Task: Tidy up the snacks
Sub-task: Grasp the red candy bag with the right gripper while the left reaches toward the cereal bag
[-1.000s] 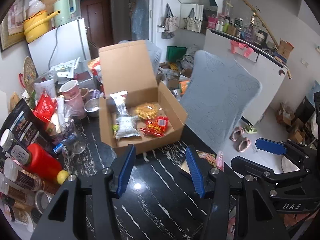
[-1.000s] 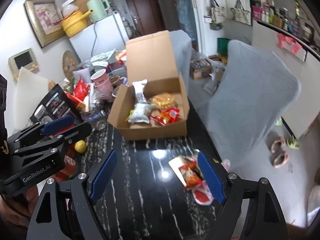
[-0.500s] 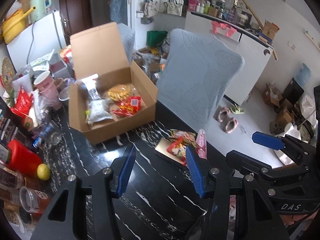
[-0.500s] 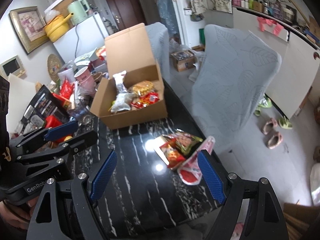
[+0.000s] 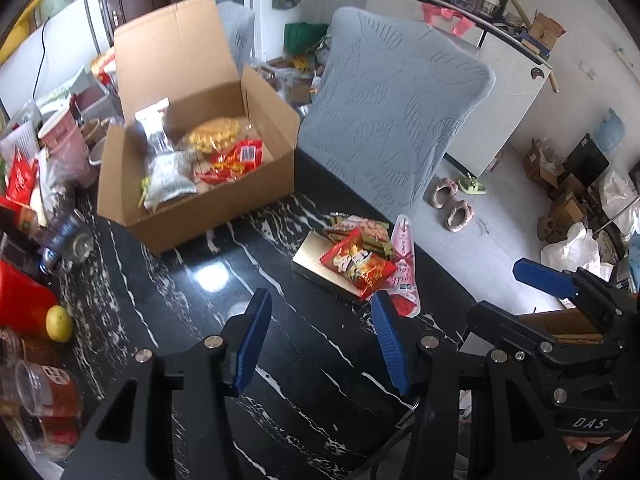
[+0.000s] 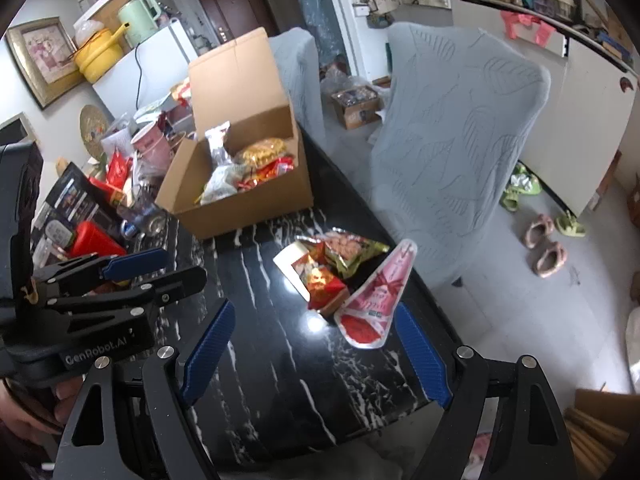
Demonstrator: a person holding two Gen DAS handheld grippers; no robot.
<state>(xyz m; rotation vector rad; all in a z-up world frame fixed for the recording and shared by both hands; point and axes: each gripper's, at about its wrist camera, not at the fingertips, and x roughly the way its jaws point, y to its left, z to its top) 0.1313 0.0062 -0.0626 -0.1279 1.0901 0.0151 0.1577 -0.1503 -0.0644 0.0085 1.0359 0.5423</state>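
Both hand-held grippers gape empty: left (image 5: 320,336), right (image 6: 316,356). Pink pouch (image 6: 378,296) just ahead of right: light, floppy, slick; pinch its flat edge.

- Counter (image 5: 304,360): black stone surface with white veining; bright light reflections on top.
- Chair (image 6: 452,152): grey leaf-patterned cover, positioned against the counter's far edge.
- Floor (image 6: 560,320): pale grey tiles; slippers (image 6: 546,248) lying on it.
- Refrigerator (image 6: 156,64): white, beside a dark brown door (image 6: 236,0).
- Framed picture (image 6: 44,56): mounted on the white wall.
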